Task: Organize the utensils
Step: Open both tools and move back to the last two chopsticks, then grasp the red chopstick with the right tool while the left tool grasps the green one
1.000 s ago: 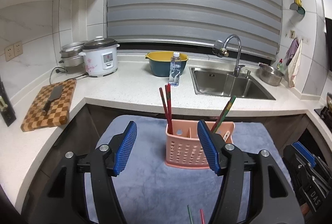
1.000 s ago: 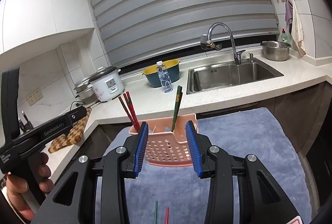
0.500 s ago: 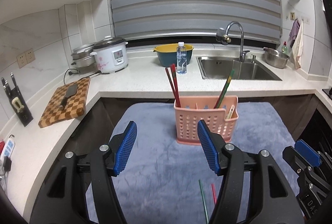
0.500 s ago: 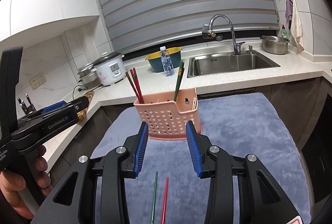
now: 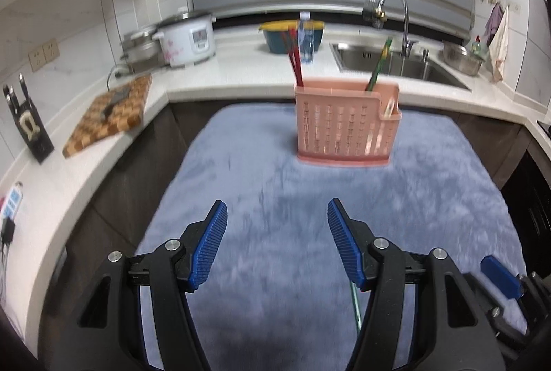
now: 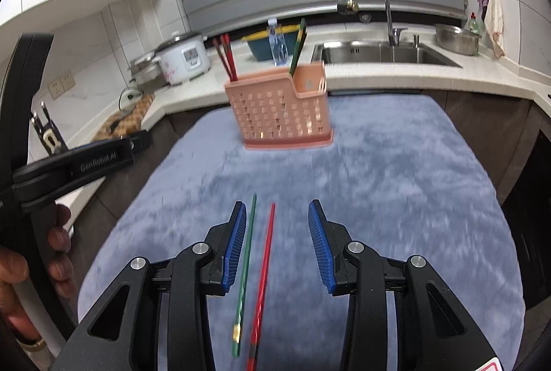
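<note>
A pink perforated utensil basket (image 5: 346, 126) (image 6: 280, 109) stands on the far part of a blue-grey mat (image 5: 275, 185) (image 6: 378, 181). It holds red chopsticks (image 5: 292, 57) (image 6: 225, 59) on its left and green chopsticks (image 5: 378, 63) (image 6: 298, 45) on its right. A loose green chopstick (image 6: 245, 271) and a loose red chopstick (image 6: 263, 281) lie on the mat between my right gripper's open fingers (image 6: 277, 243). My left gripper (image 5: 275, 242) is open and empty over the mat; a green chopstick (image 5: 354, 305) shows beside its right finger.
A white counter wraps around the mat with a checkered cutting board (image 5: 110, 114), rice cooker (image 5: 187, 39), bowl (image 5: 291, 33), water bottle (image 5: 304, 39), sink (image 5: 389, 64) and faucet. The other gripper and the hand holding it show at left in the right wrist view (image 6: 69, 164).
Both grippers have pulled back from the basket and tilted down toward the mat. The loose red and green chopsticks now lie between my right gripper's fingers.
</note>
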A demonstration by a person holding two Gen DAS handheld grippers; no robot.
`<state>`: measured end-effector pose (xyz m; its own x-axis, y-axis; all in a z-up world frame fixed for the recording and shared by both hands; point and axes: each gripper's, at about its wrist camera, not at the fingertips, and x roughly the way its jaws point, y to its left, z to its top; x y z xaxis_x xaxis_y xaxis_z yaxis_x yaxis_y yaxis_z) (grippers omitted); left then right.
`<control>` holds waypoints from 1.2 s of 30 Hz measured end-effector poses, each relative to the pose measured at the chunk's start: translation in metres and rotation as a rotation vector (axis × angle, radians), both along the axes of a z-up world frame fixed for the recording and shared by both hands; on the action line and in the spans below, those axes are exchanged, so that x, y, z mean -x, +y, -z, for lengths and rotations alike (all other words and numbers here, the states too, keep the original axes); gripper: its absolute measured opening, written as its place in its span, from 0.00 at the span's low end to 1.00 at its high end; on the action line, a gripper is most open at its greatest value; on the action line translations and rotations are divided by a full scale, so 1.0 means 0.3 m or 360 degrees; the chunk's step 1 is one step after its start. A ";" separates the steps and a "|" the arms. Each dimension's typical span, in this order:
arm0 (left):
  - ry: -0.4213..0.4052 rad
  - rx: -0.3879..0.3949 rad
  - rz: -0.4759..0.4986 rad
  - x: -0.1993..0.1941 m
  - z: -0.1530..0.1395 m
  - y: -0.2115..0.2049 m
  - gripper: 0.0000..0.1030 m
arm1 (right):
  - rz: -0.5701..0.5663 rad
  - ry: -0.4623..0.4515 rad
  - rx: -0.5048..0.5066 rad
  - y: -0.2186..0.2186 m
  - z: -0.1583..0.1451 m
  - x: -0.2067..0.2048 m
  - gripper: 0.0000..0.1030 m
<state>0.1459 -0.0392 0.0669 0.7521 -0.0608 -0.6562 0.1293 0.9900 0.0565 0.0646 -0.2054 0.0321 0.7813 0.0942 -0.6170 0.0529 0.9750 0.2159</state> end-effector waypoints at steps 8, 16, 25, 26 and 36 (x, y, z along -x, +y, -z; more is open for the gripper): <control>0.0153 -0.0018 0.0001 0.075 0.143 0.032 0.56 | -0.0053 0.0188 0.0020 0.053 0.153 0.091 0.36; 0.0325 -0.0026 0.0001 0.139 0.275 0.064 0.56 | -0.0115 0.0320 0.0040 0.112 0.270 0.132 0.36; 0.0389 -0.0018 -0.0032 0.162 0.323 0.087 0.57 | -0.0172 0.0409 0.0072 0.168 0.344 0.155 0.36; 0.0392 -0.0019 -0.0033 0.162 0.325 0.088 0.57 | -0.0168 0.0414 0.0066 0.166 0.348 0.155 0.35; 0.0416 -0.0039 -0.0019 0.168 0.342 0.075 0.59 | -0.0156 0.0441 0.0091 0.155 0.376 0.153 0.27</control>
<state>0.0953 -0.0167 -0.0356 0.5572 -0.0343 -0.8297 0.1308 0.9903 0.0469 0.0187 -0.1589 -0.0808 0.5714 0.1199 -0.8119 0.0068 0.9885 0.1508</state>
